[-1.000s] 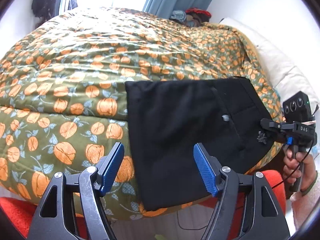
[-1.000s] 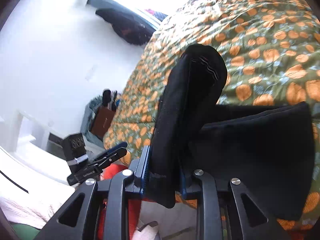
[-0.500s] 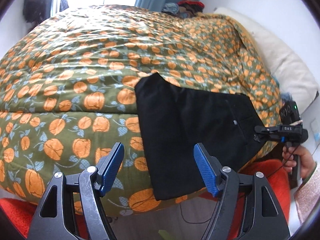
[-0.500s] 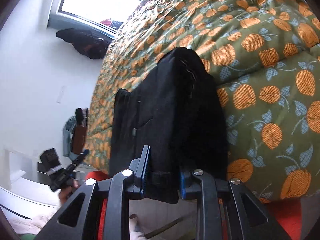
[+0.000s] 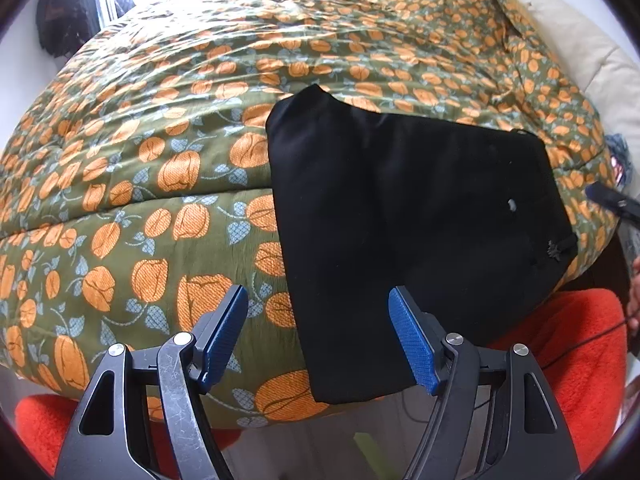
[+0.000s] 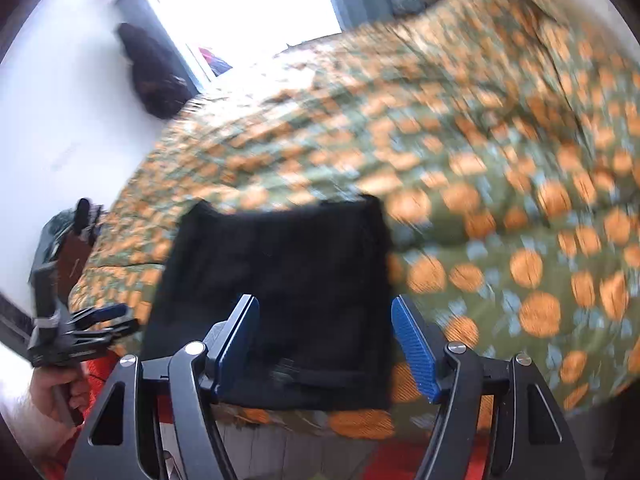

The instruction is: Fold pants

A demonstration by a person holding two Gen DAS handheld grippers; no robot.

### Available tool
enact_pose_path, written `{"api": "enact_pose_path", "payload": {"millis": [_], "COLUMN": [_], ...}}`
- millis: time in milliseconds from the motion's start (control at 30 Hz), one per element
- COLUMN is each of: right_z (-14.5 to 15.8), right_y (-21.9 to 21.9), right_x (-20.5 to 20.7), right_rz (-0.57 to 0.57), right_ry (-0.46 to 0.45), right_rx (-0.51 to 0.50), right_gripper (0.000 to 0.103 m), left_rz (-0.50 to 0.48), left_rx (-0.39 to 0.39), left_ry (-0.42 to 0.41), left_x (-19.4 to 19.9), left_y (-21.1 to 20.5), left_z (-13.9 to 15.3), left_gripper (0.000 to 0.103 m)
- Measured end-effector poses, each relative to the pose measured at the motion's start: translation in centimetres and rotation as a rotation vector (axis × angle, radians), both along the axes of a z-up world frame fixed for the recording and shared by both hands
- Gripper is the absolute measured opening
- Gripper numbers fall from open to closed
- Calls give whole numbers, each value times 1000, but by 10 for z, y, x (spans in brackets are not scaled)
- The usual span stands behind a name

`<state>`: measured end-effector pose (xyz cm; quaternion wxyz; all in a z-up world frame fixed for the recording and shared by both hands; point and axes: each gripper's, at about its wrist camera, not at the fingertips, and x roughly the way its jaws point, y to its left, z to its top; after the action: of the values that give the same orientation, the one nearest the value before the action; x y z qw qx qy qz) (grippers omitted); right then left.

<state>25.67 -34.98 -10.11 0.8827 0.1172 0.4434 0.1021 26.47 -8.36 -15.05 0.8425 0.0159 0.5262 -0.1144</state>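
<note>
A bed's pumpkin-print quilt carried the folded black pants at its near edge, over which the left claw hung released and empty while the right claw was opening, its pads off the cloth.

The right gripper, clamped on a raised fold of the black pants a second ago, now has its jaws opening, and nothing is pinched between its blue fingers. The fold that stood up from the quilt now lies flat as a folded rectangle. The left gripper has come lower and closer to the pants' near edge.
</note>
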Motion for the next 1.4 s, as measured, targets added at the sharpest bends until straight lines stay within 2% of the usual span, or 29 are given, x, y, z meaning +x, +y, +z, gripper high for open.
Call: {"api": "enact_pose_path", "payload": {"millis": [33,100,267,367,433,467,533,567,633,700,767,800,833,867,933,967,1033,1167,1233,1300,1333,1400], "right_z": [5,-3,-49,-59,-49,-44,-40,-46,-73,-100,-125,-132,-134,-130,-108,-99,-74,-28,-4,11,16,21], "right_y": [9,26,42,36,19,5,-28,-46,-58,-55,-40,-33,-26,-18,-8,-4,7,38,52,60,64,71], "right_x": [-1,2,14,19,20,21,24,28,42,52,60,63,65,67,65,63,59,72,99,127,141,171], "right_rz": [37,86,100,93,67,32,-65,-106,-75,-30,44,61,77,96,127,140,172,243,260,255,249,239], "right_ry": [-16,13,175,184,160,143,143,180,307,408,465,486,494,483,425,403,359,264,195,130,102,56], "right_rx": [-2,-1,-13,3,101,154,222,247,306,340,434,435,404,346,321,311,298,299,303,292,291,270], "right_gripper": [69,69,69,69,69,69,70,74,74,74,79,79,76,61,42,37,34,33,33,33,34,38], "left_rz": [-2,-5,-7,-3,5,19,58,72,57,17,-24,-33,-33,-34,-42,-56,-85,-103,-103,-99,-100,-79], "left_rx": [9,21,46,35,-20,-94,-200,-253,-309,-364,-425,-434,-422,-409,-448,-484,-505,-538,-494,-438,-407,-290], "left_ry": [1,4,13,31,46,70,117,140,185,245,307,315,307,292,270,249,203,65,-38,-121,-158,-226], "left_x": [0,0,0,1,5,9,18,23,35,47,57,59,60,60,58,56,56,79,104,122,131,146], "left_y": [-2,-4,-5,1,10,21,37,43,44,34,21,16,14,13,18,21,22,32,40,49,51,55], "left_z": [0,-2,-4,-7,-8,-10,-17,-22,-36,-50,-64,-67,-66,-61,-46,-34,-9,57,89,105,110,110], "left_gripper": [75,75,75,75,77,81,82,82,82,82,81,78,58,35,19,18,18,18,18,19,22,32]}}
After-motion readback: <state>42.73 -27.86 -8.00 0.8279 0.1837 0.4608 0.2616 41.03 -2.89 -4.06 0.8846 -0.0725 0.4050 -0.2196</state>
